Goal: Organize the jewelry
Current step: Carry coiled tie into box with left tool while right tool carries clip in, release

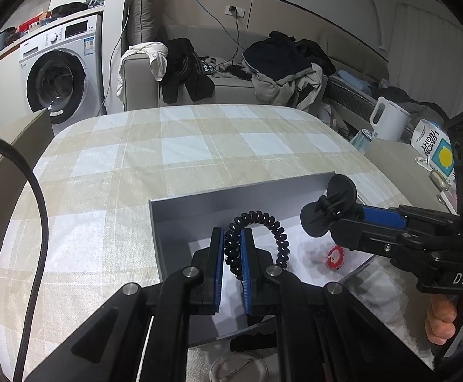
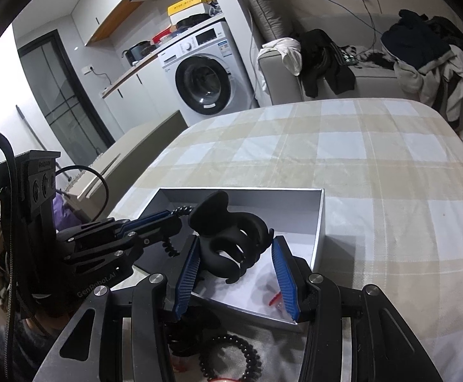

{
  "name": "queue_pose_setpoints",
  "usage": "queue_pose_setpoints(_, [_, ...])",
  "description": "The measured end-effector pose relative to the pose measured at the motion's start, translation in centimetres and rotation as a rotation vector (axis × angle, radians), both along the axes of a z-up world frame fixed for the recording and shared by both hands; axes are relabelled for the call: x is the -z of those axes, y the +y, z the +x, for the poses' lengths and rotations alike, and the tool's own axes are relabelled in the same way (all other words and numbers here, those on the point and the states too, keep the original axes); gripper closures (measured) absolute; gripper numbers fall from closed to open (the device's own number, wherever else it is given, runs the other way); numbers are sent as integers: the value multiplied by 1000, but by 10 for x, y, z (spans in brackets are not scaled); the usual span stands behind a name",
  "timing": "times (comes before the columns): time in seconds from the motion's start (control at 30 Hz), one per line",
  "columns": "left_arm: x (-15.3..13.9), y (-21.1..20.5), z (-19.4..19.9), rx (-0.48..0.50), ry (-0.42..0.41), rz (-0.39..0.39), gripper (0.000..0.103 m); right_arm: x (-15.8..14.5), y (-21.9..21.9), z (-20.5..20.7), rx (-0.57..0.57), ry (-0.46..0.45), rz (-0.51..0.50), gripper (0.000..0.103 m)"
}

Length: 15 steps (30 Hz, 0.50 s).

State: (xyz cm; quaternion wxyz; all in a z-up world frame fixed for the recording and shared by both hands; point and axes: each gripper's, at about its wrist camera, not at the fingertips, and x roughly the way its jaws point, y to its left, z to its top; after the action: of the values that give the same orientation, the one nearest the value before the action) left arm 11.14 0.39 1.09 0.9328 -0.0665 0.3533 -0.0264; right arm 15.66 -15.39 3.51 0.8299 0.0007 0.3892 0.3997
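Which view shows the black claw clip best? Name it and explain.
The right wrist view: the black claw clip fills the centre, curved prongs visible between the right gripper fingers. The left wrist view shows it side-on, smaller, held over the grey box.

Box's pretty crowded right now

Both grippers sit low center over the gray box [image 1: 238,195]; checked tablecloth [image 1: 168,146] across mid-frame lies open.

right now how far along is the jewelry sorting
Done: a small red piece lies in the grey box. In hand: left gripper pinches a black coil band over the box; right gripper carries a black claw clip. Left: another coil band outside, near the camera.
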Motion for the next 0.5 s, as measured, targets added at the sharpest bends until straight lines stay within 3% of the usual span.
queue_pose_setpoints(0.3, [1, -1, -2, 30, 11, -31, 95, -2, -4, 2, 1, 24, 37, 55])
queue_pose_setpoints(0.4, [-8, -3, -13, 42, -17, -28, 75, -11, -11, -4, 2, -11, 53, 47])
queue_pose_setpoints(0.47, [-14, -1, -22, 41, -33, -40, 43, -18, -21, -14, 7, -48, 52, 33])
queue_pose_setpoints(0.5, [-17, 0, -28, 38, -42, -51, 36, -20, -25, -17, 14, -63, 49, 30])
